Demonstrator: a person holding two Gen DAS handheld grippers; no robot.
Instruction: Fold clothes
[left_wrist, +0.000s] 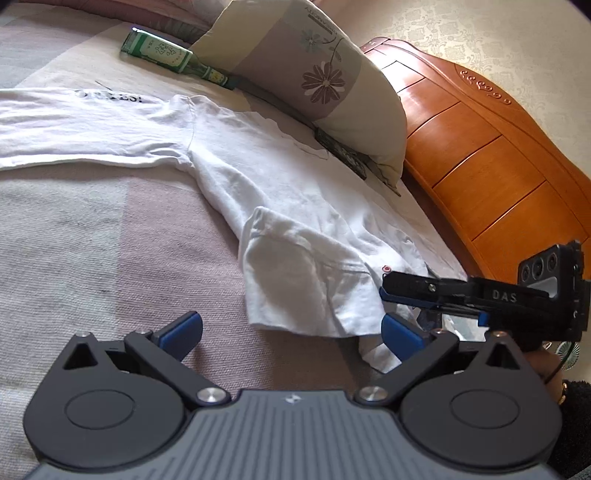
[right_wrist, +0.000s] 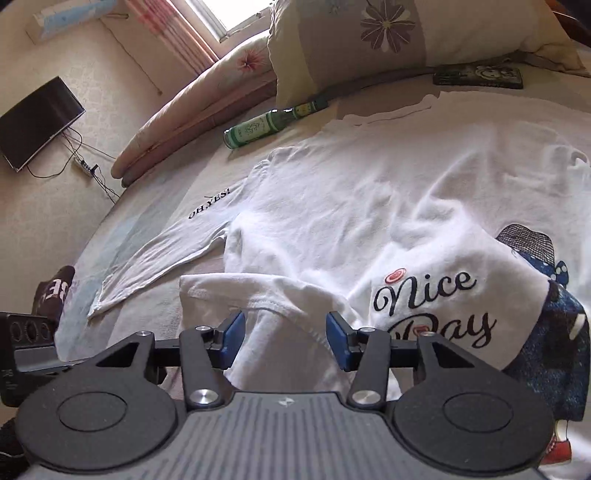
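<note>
A white long-sleeved shirt lies spread on the bed, with "Nice Day" and a cartoon figure printed on it. One sleeve, marked "OH,YES!", stretches out to the left in the right wrist view. My right gripper is open, and a rumpled fold of the shirt lies between its blue pads, which do not press on it. The left wrist view shows it from the side over the shirt's edge. My left gripper is open wide just above the bedspread, its right pad at the shirt's near corner.
A green bottle lies beside a flowered pillow. A dark flat box pokes out from under the pillow. A wooden headboard bounds the bed. A dark garment sits at the bed's edge.
</note>
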